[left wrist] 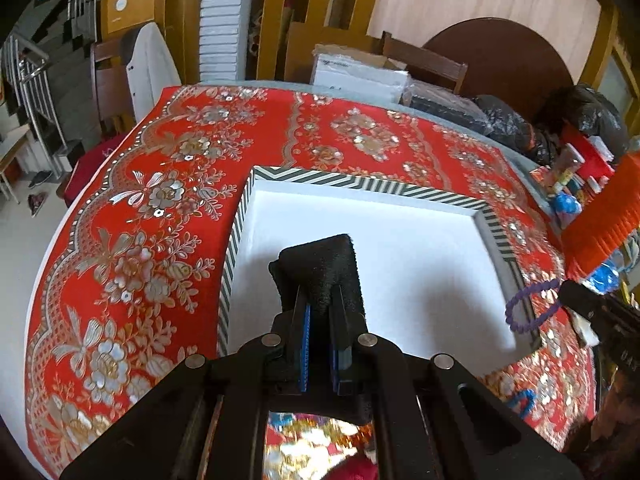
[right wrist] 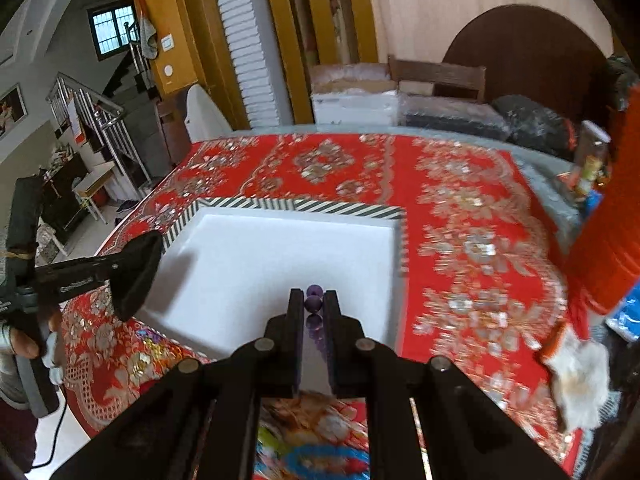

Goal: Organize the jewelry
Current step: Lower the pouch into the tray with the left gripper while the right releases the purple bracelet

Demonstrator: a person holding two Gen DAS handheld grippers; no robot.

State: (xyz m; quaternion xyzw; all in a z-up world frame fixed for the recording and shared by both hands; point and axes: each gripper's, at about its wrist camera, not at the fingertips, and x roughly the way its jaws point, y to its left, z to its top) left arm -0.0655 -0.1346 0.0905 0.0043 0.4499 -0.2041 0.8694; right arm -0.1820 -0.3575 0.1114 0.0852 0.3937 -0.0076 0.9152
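Observation:
My left gripper (left wrist: 320, 300) is shut on a black velvet jewelry holder (left wrist: 324, 264), a wedge-shaped pad held over the left part of a white tray with a striped rim (left wrist: 360, 186). In the right wrist view the same black velvet holder (right wrist: 136, 276) hangs at the tray's near left corner, gripped by the left gripper (right wrist: 114, 272). My right gripper (right wrist: 314, 298) is shut on a purple bead bracelet (right wrist: 314, 300) above the striped tray rim's (right wrist: 320, 205) near edge. In the left wrist view the purple bracelet (left wrist: 528, 308) dangles as a loop from the right gripper (left wrist: 568, 292).
A red floral tablecloth (left wrist: 160, 200) covers the table. A red fringed box (left wrist: 600, 224) and blue packets stand at the right edge. A blue bracelet (left wrist: 522, 398) lies on the cloth near the tray. A hand (right wrist: 24, 344) holds the left tool. Boxes and bags sit behind.

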